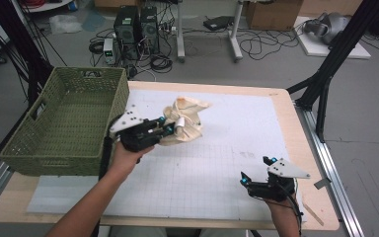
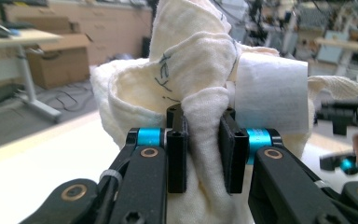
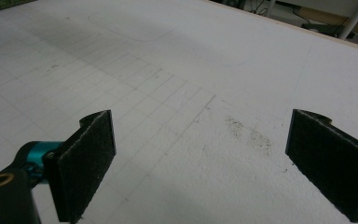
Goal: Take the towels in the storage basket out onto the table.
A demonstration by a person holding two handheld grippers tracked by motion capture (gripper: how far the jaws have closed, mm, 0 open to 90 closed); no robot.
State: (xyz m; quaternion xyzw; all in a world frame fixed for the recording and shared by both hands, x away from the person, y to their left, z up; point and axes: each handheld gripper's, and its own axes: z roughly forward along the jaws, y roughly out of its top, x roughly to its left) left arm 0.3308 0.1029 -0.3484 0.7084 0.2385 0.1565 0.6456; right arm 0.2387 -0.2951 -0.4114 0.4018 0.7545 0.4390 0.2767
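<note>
On the desk (image 1: 281,106), a white gridded mat (image 1: 217,148) covers most of the wooden top; its near-left corner overhangs the edge, under the basket's shadow. Green woven basket (image 1: 64,123) sits at the left edge, touching or just beside the left hand; its far-left wall is partly cut by black frame struts. Cream cloth bag (image 1: 185,121) is bunched near the mat's upper middle, just right of the basket; whether it is lifted clear of the mat cannot be told. Printed lettering on the bag (image 2: 165,70) is folded over and unreadable. A white rolled piece (image 2: 270,95) sits against the bag; what it is stays unclear. Left tongs (image 1: 167,126) are narrow, pinching a fold of the bag between the pads (image 2: 177,149). Right tongs (image 1: 256,170) rest near the mat's lower right, wide, pads (image 3: 86,163) well apart with bare mat between; the right pad is cut off by the frame edge.
</note>
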